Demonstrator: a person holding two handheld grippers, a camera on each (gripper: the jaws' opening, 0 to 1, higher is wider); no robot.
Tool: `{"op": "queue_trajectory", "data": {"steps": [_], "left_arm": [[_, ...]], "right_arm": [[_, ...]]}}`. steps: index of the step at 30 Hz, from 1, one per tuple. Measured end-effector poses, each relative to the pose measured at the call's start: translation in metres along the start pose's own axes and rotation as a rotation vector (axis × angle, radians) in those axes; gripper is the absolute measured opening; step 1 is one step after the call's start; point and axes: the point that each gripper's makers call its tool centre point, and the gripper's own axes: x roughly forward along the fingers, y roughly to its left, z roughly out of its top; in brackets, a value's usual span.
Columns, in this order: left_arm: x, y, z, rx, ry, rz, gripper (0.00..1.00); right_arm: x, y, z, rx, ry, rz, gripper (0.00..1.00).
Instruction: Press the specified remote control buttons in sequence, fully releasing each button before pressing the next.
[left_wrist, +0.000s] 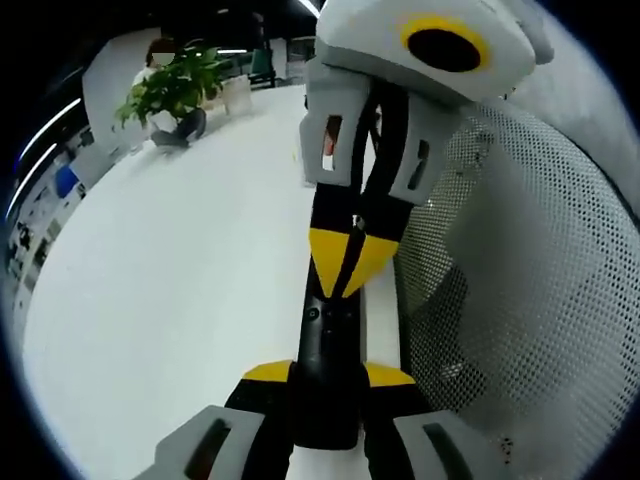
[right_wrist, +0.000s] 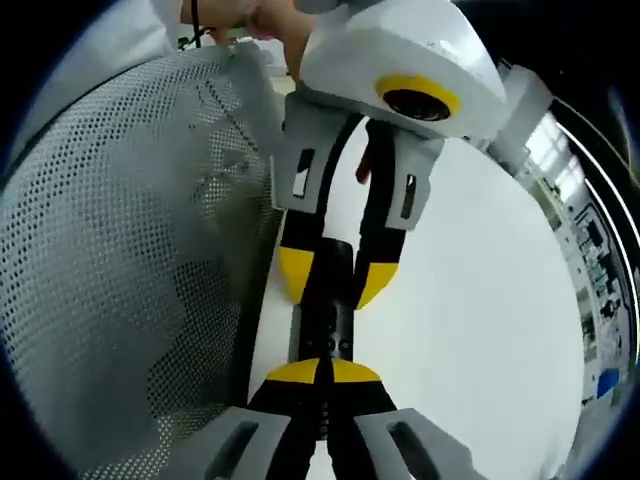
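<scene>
A slim black remote lies lengthwise between the two grippers above a white table. My left gripper is shut on its near end, one yellow tip on each side. The right gripper comes down from above, shut, its joined yellow tips resting on the remote's upper face. In the right gripper view my right gripper has its tips closed together over the remote, close to small buttons. Beyond it the left gripper clamps the remote's far end.
A grey mesh chair back stands close beside the remote, on the left in the right gripper view. The white table spreads wide on the other side. A potted plant sits at the far edge.
</scene>
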Motion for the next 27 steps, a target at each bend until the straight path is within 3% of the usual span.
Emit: {"op": "queue_trajectory", "data": {"steps": [4, 10, 15, 22, 27], "left_arm": [[-0.0004, 0.0000, -0.0004, -0.001, -0.005, 0.001, 0.23], [-0.0003, -0.0001, -0.0004, 0.004, -0.005, 0.001, 0.23], [-0.0004, 0.0001, -0.0001, 0.003, -0.013, 0.001, 0.23], [-0.0003, 0.0000, 0.0004, -0.001, -0.012, 0.001, 0.23], [-0.0004, -0.0002, 0.0005, -0.010, -0.019, 0.006, 0.23]], "right_arm": [[0.0007, -0.0020, 0.0003, 0.124, -0.003, 0.038, 0.00], [0.0040, -0.0059, 0.0003, 0.335, 0.064, 0.126, 0.00], [0.0015, -0.0035, -0.0002, 0.226, 0.036, 0.127, 0.00], [-0.0015, -0.0034, 0.0001, 0.230, 0.013, 0.145, 0.00], [-0.0050, -0.0021, -0.0076, 0.226, 0.041, 0.156, 0.00]]}}
